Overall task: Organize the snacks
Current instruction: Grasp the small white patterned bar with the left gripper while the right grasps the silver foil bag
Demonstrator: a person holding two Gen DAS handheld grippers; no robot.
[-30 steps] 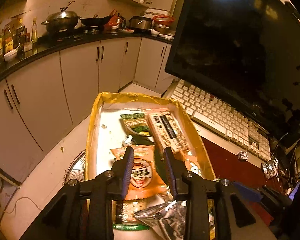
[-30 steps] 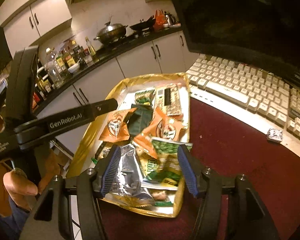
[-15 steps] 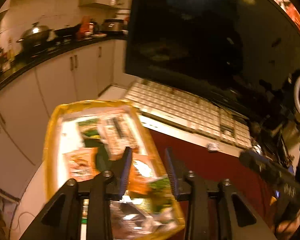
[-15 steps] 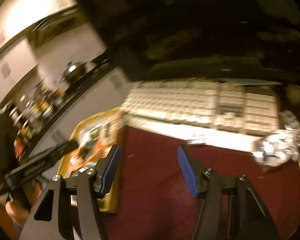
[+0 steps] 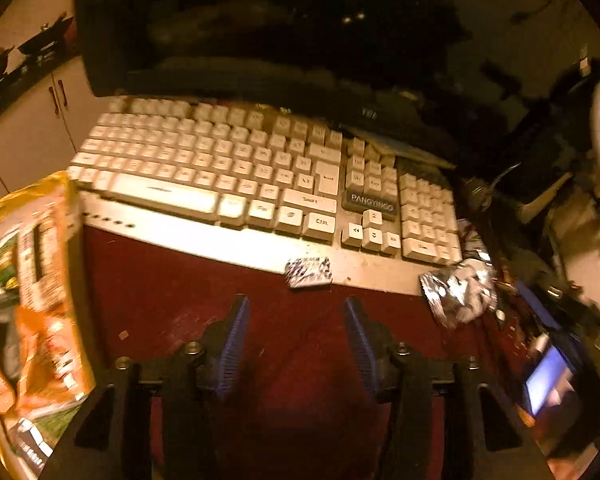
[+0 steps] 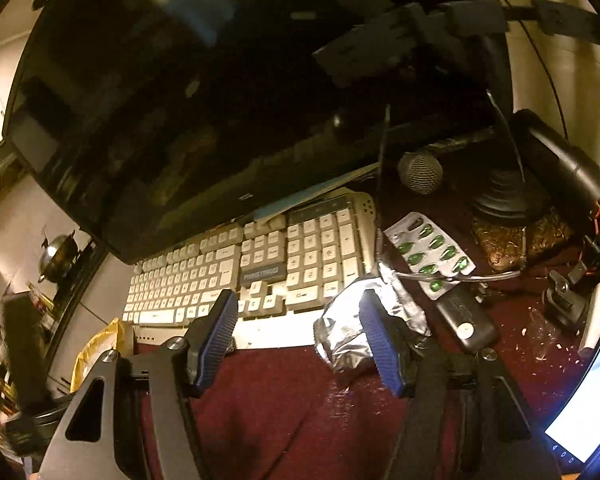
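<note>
A small black-and-white snack packet [image 5: 308, 272] lies on the keyboard's front edge, just ahead of my open, empty left gripper [image 5: 296, 312]. A crumpled silver foil snack bag [image 5: 458, 294] lies at the keyboard's right end. In the right wrist view the foil bag [image 6: 348, 332] sits behind my right finger; my right gripper [image 6: 296, 312] is open and empty. The yellow tray [image 5: 4, 204] full of snack packets [image 5: 40, 344] is at the left; its corner shows in the right wrist view [image 6: 96, 346].
A white keyboard [image 5: 228, 176] and a dark monitor [image 6: 204, 92] stand behind the maroon table [image 5: 172, 292]. A green pill blister [image 6: 430, 254], a black remote [image 6: 466, 324], a microphone [image 6: 420, 172] and a lit phone screen [image 5: 546, 380] crowd the right side.
Both grippers have swung right, away from the tray, to face the keyboard. The left gripper's jaws have opened wider. The foil bag is now close to the right gripper.
</note>
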